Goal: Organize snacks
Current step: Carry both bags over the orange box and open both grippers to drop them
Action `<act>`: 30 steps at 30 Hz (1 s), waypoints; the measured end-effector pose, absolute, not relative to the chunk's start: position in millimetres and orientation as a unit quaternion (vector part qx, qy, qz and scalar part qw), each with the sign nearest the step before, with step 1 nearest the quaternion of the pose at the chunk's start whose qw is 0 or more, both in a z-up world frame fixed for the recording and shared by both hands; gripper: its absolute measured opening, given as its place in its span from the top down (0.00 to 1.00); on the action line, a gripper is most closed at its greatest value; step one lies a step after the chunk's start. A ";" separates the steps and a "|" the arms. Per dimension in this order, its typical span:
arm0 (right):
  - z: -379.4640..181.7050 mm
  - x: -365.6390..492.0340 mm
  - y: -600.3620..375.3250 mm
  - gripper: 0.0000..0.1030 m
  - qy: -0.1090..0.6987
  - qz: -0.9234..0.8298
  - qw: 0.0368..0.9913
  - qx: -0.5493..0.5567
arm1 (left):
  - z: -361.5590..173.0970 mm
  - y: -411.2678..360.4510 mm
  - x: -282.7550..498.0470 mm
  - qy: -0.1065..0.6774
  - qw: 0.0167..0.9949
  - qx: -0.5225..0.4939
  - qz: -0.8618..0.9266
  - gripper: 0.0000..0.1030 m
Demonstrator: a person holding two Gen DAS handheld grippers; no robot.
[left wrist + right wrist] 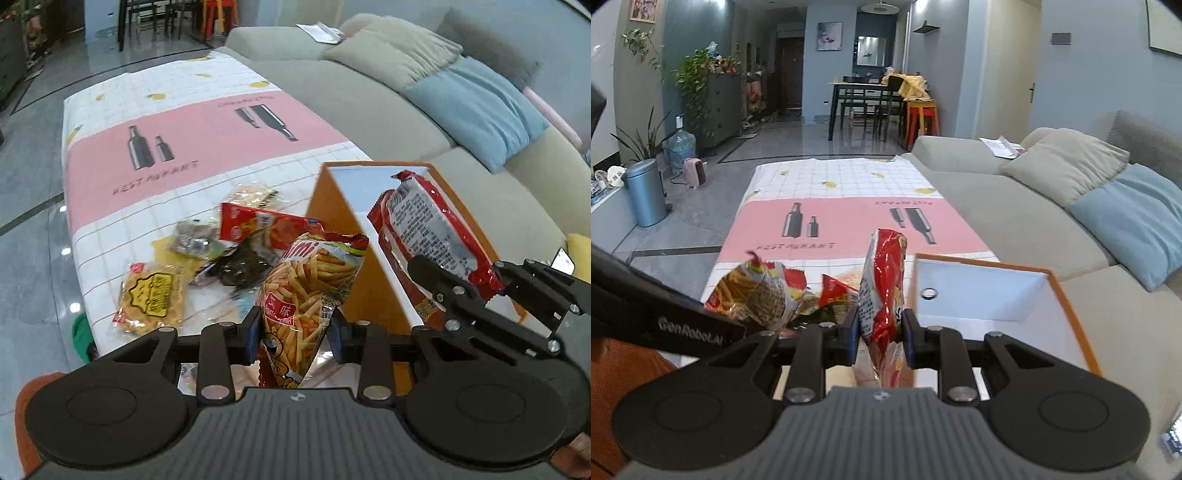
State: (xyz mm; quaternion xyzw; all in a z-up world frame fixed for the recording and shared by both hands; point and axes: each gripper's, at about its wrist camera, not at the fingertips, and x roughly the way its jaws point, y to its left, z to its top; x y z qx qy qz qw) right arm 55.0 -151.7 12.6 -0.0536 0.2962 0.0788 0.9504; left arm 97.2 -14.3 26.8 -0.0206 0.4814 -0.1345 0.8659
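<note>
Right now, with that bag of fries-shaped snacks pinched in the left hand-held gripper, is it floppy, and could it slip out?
The snack bag looks crinkly and air-puffed, so probably light and floppy; its top leans over. The left hand-held gripper pinches only its narrow lower part, so the glossy film might slide if swung. The contents are probably brittle.

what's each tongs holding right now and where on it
Left tongs pinch the fries-print snack bag across its lower half. Right tongs pinch the red snack packet across its lower part.
</note>
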 end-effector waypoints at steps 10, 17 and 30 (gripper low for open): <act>10.1 52.3 -216.6 0.80 0.321 0.028 0.945 -0.057 | 45.3 -91.4 116.1 0.484 0.852 -0.004 -0.201 0.61; -12.5 68.5 -241.1 0.80 0.356 0.021 0.931 -0.080 | 18.6 -138.2 134.8 0.538 0.814 0.010 -0.218 0.61; -62.9 111.6 -257.9 0.80 0.463 0.071 0.876 -0.117 | -30.9 -173.1 171.1 0.621 0.761 0.047 -0.184 0.61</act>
